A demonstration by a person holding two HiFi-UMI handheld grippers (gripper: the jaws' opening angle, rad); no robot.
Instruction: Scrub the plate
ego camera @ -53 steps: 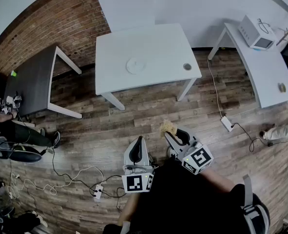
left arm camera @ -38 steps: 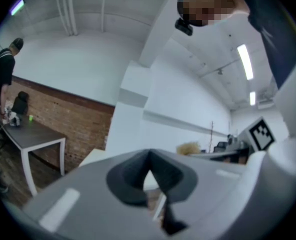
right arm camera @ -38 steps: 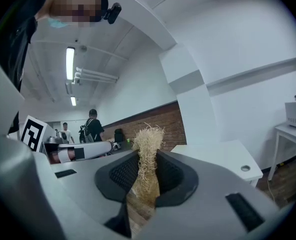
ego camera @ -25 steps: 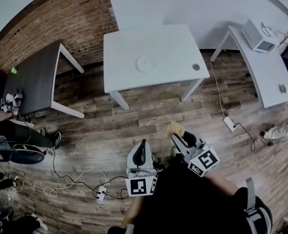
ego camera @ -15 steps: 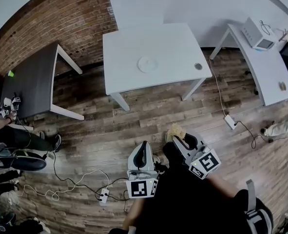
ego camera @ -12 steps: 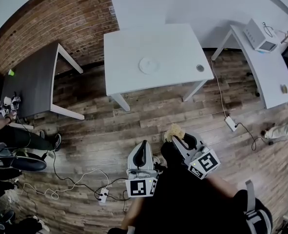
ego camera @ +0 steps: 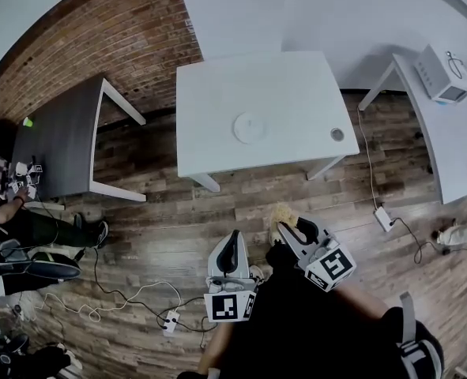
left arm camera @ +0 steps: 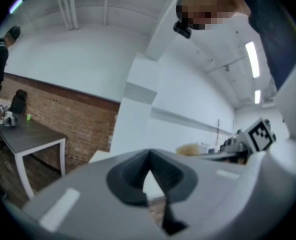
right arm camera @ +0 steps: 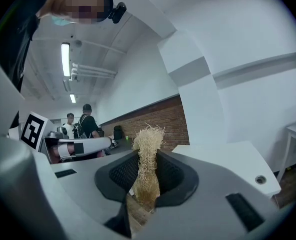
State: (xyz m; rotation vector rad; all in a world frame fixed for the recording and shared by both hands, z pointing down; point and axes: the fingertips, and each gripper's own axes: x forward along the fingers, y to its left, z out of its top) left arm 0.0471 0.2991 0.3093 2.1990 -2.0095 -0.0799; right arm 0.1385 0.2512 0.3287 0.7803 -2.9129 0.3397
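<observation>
A round white plate (ego camera: 249, 127) lies near the middle of a white table (ego camera: 217, 93), well ahead of both grippers. My right gripper (ego camera: 284, 218) is held low over the wooden floor, shut on a straw-coloured fibre scrubber (ego camera: 281, 212). In the right gripper view the scrubber (right arm camera: 148, 159) sticks up between the jaws of that gripper (right arm camera: 143, 181), with the white table (right arm camera: 223, 156) beyond. My left gripper (ego camera: 232, 239) hangs beside it, jaws together and nothing in them. In the left gripper view that gripper (left arm camera: 149, 156) points towards the table; the plate is not visible there.
A small round metal thing (ego camera: 337, 135) sits at the table's right corner. A dark grey table (ego camera: 59, 140) stands left by a brick wall, with a seated person (ego camera: 20, 223) near it. Another white table (ego camera: 454, 133) with a device (ego camera: 442, 73) is right. Cables and power strips (ego camera: 170, 320) lie on the floor.
The white table and plate have drawn nearer and lower in the head view, as the person stepped towards them. Both grippers keep their low pose, the right still holding the scrubber.
</observation>
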